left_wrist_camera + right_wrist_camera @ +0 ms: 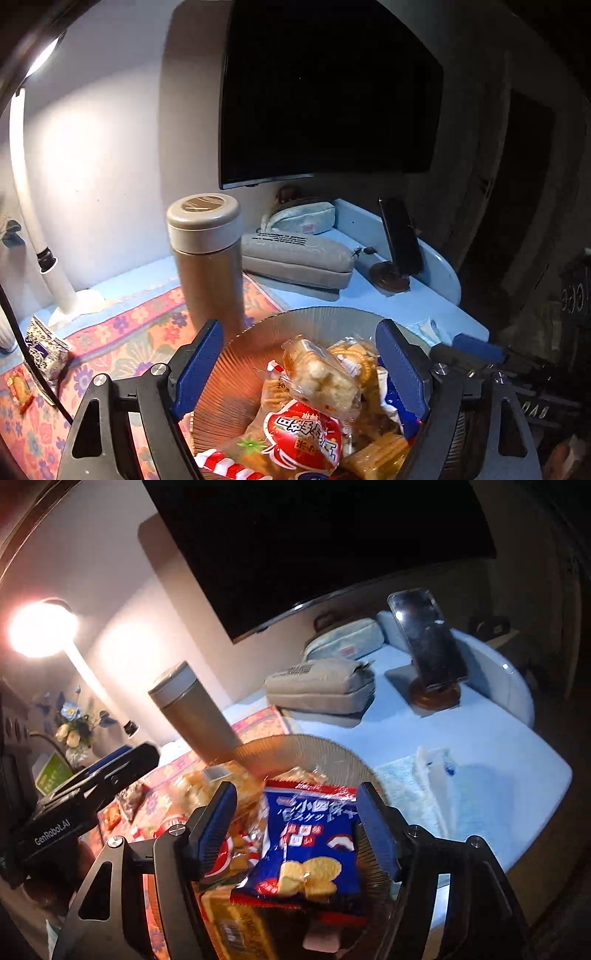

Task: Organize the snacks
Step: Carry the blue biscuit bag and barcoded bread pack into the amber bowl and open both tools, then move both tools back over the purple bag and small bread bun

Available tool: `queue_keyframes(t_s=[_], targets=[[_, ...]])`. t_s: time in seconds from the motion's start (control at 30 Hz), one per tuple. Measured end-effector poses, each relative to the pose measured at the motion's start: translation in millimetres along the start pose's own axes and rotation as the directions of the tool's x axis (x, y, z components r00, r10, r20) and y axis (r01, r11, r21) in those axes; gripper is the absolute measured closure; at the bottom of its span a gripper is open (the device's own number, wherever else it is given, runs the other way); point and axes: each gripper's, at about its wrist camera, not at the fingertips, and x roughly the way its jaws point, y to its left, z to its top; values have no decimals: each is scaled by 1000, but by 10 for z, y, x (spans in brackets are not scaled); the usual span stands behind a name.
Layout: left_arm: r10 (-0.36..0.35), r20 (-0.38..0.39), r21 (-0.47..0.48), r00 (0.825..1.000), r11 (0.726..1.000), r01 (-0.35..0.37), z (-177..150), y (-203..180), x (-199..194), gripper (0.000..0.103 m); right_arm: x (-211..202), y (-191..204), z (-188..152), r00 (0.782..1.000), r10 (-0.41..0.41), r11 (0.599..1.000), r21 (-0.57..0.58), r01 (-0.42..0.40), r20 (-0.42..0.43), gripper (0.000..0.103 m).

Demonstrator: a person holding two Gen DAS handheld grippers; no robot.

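The ribbed glass bowl (236, 365) fills the lower centre of both views, heaped with snack packets. The left wrist view shows a clear pack of pale puffs (319, 376) on top, between the left gripper (301, 365) pads, which stand apart and press nothing. Only the right wrist view shows the blue biscuit packet (312, 845) whole, lying between the spread right gripper (297, 830) pads, untouched. A tan flask (207, 258) stands behind the bowl; the lit lamp (42, 627) glows at left.
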Motion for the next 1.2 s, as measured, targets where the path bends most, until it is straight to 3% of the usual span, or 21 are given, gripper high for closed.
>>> queue_keyframes(t_s=[0.43, 0.63, 0.73, 0.9, 1.0, 1.2], targets=[[38, 17, -81, 999, 996, -36, -160, 421, -400, 21, -104, 273, -70, 998, 64, 998, -18, -64, -28, 35], [54, 47, -181, 997, 982, -45, -249, 837, -651, 21, -123, 610, -126, 995, 89, 993, -79, -93, -47, 34], [104, 61, -221, 993, 971, -88, -316, 1094, -785, 21, -90, 847, -184, 993, 99, 986, -129, -107, -67, 33], [240, 83, -330, 967, 922, -200, -492, 1719, -1130, 21, 48, 1336, -314, 986, 122, 963, -227, -146, -114, 33], [356, 62, -379, 933, 873, -308, -591, 2088, -1334, 21, 192, 1631, -410, 975, 155, 945, -266, -193, -157, 32], [466, 38, -424, 884, 809, -408, -828, 2700, -1645, 21, 672, 2232, -688, 927, 220, 906, -288, -310, -305, 30]])
